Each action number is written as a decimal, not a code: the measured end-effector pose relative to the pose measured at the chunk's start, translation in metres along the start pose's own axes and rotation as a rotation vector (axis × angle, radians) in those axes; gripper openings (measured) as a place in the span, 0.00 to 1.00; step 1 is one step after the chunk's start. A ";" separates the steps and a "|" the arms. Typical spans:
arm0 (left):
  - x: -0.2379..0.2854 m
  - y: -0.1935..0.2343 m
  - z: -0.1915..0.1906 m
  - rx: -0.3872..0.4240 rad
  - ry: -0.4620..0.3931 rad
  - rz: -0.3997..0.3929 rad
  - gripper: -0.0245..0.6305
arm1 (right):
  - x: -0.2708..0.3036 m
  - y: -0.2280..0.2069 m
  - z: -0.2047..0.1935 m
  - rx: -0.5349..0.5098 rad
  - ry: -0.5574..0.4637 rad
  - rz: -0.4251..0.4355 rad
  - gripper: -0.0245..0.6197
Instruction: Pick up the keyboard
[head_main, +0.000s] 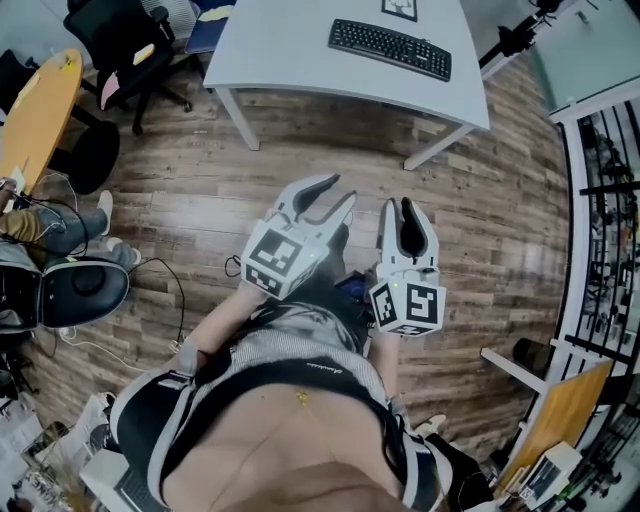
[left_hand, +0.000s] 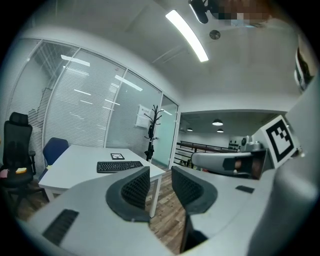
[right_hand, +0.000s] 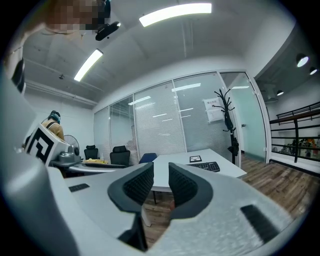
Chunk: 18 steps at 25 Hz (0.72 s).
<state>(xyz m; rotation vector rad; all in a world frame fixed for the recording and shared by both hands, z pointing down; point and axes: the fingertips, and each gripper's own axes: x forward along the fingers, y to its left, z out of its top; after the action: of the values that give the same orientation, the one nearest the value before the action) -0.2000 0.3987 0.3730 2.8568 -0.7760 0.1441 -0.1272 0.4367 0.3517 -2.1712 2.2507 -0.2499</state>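
- Head view: keyboard (head_main: 390, 48) on the bench (head_main: 290, 60), well ahead of us; left gripper (head_main: 343, 188) slightly open, right gripper (head_main: 398, 205) closed, both empty.
- With jaws this narrow, we might shove it away.

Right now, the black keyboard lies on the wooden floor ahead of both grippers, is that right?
Not quite: the head view shows the black keyboard lying on the white table, not the floor, ahead of the left gripper and the right gripper.
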 end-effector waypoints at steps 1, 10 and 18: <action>0.005 0.003 0.001 -0.005 0.004 -0.004 0.21 | 0.006 -0.002 0.000 0.002 0.001 0.001 0.19; 0.059 0.039 0.024 -0.017 0.015 -0.005 0.21 | 0.071 -0.029 0.015 0.007 0.002 0.030 0.19; 0.099 0.070 0.044 -0.025 0.008 0.017 0.21 | 0.126 -0.046 0.032 -0.002 0.006 0.070 0.19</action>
<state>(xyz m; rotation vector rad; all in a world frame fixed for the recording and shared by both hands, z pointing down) -0.1490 0.2817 0.3542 2.8251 -0.7952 0.1475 -0.0829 0.3061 0.3389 -2.0907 2.3259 -0.2535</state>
